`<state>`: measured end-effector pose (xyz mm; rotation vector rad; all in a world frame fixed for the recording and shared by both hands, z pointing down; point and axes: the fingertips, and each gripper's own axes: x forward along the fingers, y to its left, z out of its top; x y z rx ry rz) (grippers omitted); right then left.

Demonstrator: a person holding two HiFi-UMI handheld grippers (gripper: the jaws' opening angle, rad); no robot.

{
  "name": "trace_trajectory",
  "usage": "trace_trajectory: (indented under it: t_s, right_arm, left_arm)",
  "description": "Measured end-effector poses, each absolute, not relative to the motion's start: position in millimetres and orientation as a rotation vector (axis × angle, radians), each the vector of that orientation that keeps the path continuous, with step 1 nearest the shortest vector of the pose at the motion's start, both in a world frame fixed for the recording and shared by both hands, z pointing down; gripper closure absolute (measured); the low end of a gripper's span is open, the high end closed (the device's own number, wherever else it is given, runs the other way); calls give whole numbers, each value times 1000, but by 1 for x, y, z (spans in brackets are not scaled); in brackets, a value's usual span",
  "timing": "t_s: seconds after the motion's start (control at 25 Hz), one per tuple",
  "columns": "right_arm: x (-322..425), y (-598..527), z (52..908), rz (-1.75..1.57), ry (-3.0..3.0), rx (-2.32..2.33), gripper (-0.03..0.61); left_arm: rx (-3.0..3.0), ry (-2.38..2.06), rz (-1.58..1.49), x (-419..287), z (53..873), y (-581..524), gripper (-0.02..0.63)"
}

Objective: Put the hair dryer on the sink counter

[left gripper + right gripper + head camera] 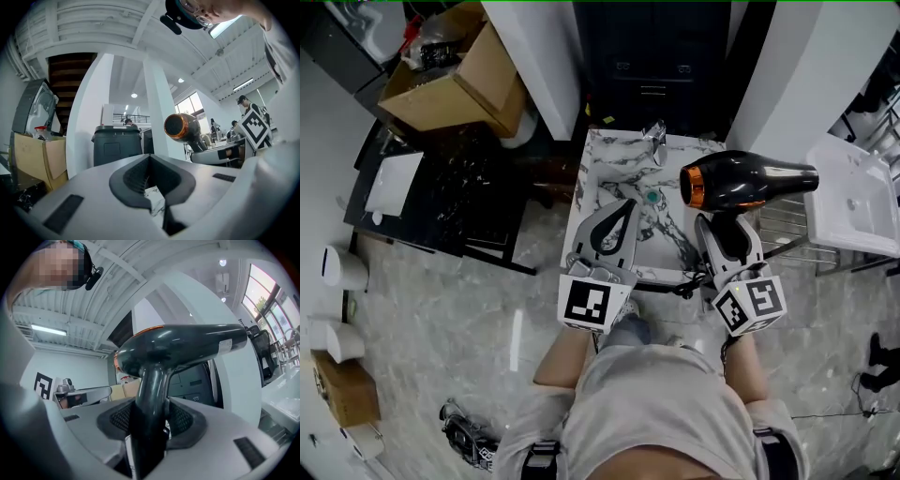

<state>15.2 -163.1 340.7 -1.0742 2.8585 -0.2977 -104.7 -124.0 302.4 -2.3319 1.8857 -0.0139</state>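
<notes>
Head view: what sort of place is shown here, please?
Probably a showroom or test space, not a home bathroom: a marble sink counter with a faucet stands on open floor, a second white basin is to its right, and an open cardboard box sits nearby.

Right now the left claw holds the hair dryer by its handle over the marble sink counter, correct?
No: the right claw holds the hair dryer by its handle over the sink counter, as the right gripper view shows; the left claw is shut, empty.
</notes>
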Motion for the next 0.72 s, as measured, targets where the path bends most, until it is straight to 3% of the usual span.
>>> trace_trajectory:
  t_s: [0.72]
  right_arm:
    - [-24,-235,378,-445,2762,-1376,390]
  left_arm:
    - [-2518,1732,23,-166,326,-185,600]
